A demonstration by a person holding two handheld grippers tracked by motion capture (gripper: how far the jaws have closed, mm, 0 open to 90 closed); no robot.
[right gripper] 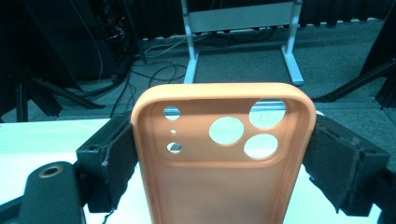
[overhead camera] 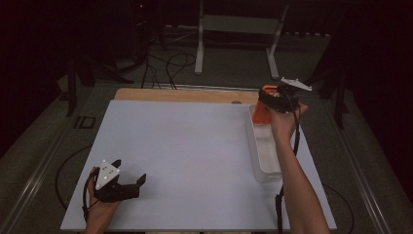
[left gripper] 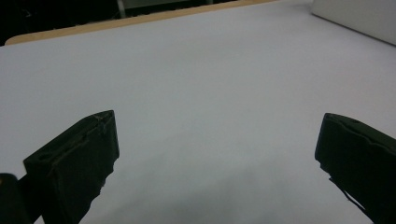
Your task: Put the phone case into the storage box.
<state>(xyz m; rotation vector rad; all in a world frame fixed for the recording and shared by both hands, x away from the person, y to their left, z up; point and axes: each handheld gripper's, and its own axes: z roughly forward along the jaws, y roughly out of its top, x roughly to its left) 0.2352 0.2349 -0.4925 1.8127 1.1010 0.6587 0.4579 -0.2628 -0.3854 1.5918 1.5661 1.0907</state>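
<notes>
In the high view, the right gripper (overhead camera: 267,108) was raised over the far end of the white tray (overhead camera: 263,146) at the table's (overhead camera: 185,146) right side, with an orange phone case (overhead camera: 261,113) clamped in it. The left gripper (overhead camera: 127,183) was rested near the table's front left corner, its jaws spread and empty.

In the left gripper view, the 2 jaws were seen wide apart over bare table.

In the right gripper view, the phone case (right gripper: 224,163) was squeezed upright between both jaws, its camera cutouts uppermost.

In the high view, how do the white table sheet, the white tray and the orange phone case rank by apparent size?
1. White table sheet, the largest.
2. White tray.
3. Orange phone case, smallest; the right hand-held gripper partly hides it.
</notes>
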